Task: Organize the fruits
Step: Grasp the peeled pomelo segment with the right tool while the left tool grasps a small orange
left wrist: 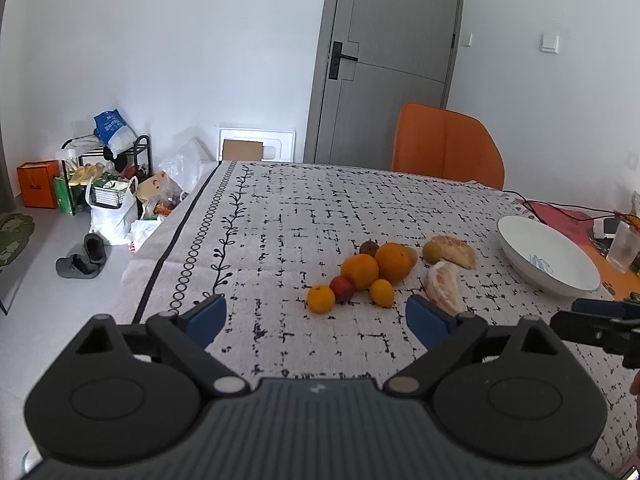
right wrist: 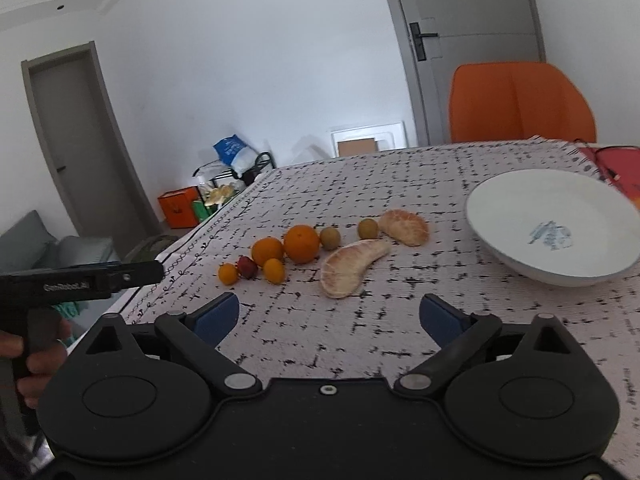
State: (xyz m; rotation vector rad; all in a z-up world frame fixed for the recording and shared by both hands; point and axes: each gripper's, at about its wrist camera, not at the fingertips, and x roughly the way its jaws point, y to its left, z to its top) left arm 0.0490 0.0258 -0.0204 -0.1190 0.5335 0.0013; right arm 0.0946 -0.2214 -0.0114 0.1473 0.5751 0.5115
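A cluster of fruit lies on the patterned tablecloth [left wrist: 280,240]: two large oranges [left wrist: 394,262] [right wrist: 302,243], small yellow-orange fruits [left wrist: 320,299] [right wrist: 229,273], a red fruit [left wrist: 342,289] [right wrist: 247,266], two greenish round fruits [right wrist: 330,238], and two peeled pomelo pieces [left wrist: 442,286] [right wrist: 350,266]. A white bowl [left wrist: 520,236] [right wrist: 500,216] stands empty to their right. My left gripper [left wrist: 316,314] is open and empty, just short of the fruit. My right gripper [right wrist: 330,316] is open and empty, just short of the near pomelo piece.
An orange chair [left wrist: 446,146] [right wrist: 520,102] stands at the table's far side. Cables, a plastic cup [left wrist: 624,246] and red items sit at the far right. The table's left edge drops to a floor with bags, a rack and slippers [left wrist: 82,260].
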